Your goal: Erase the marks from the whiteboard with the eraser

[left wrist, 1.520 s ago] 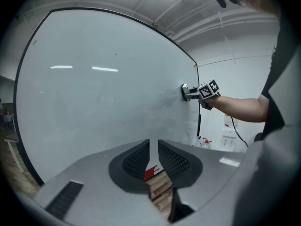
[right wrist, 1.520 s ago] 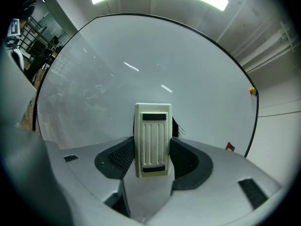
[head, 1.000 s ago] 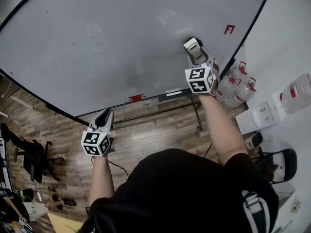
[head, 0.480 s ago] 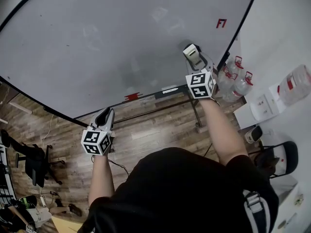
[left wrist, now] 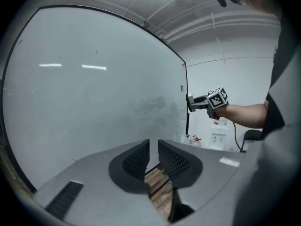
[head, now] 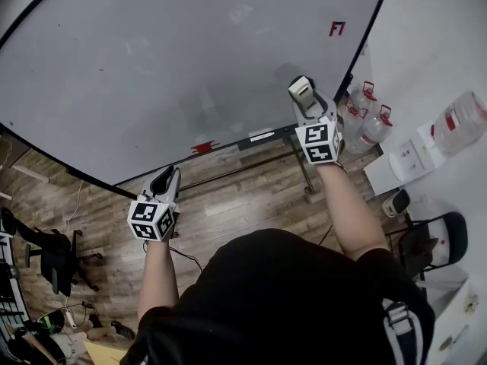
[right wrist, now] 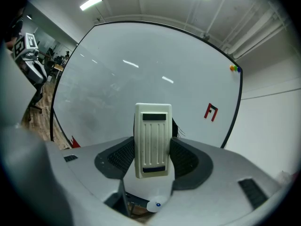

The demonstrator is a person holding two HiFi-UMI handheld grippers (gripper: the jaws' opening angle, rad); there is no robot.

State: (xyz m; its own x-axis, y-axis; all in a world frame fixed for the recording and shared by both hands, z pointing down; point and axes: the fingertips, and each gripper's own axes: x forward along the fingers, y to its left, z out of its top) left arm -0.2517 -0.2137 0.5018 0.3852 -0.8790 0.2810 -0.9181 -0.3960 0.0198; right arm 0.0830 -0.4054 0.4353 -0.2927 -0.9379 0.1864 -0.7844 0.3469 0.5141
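In the head view, the whiteboard (head: 152,74) fills the upper left, its dark frame running down the right side. A small red mark (head: 337,29) sits near the board's upper right. The right gripper (head: 306,97) is raised to the board's lower right part, below that mark, and carries the eraser (head: 302,90). The left gripper (head: 168,176) hangs lower, off the board's bottom edge and over the wooden floor (head: 228,211). Clear water bottles (head: 364,120) with red caps stand just right of the board's frame.

In the left gripper view, the two jaws stand closed to a thin slit with nothing between them (floorboards show through the gap lower down). Across the board's pale face the other gripper is seen from the side, the eraser's end at the board close to the right frame. Whether it truly presses on the surface cannot be told.

In the right gripper view, the jaws clamp the cream, ribbed eraser by its long sides, held upright and facing the board. The red mark lies up and to the right of the eraser, well apart from it. A few coloured magnets (right wrist: 234,68) cling at the board's top right corner.
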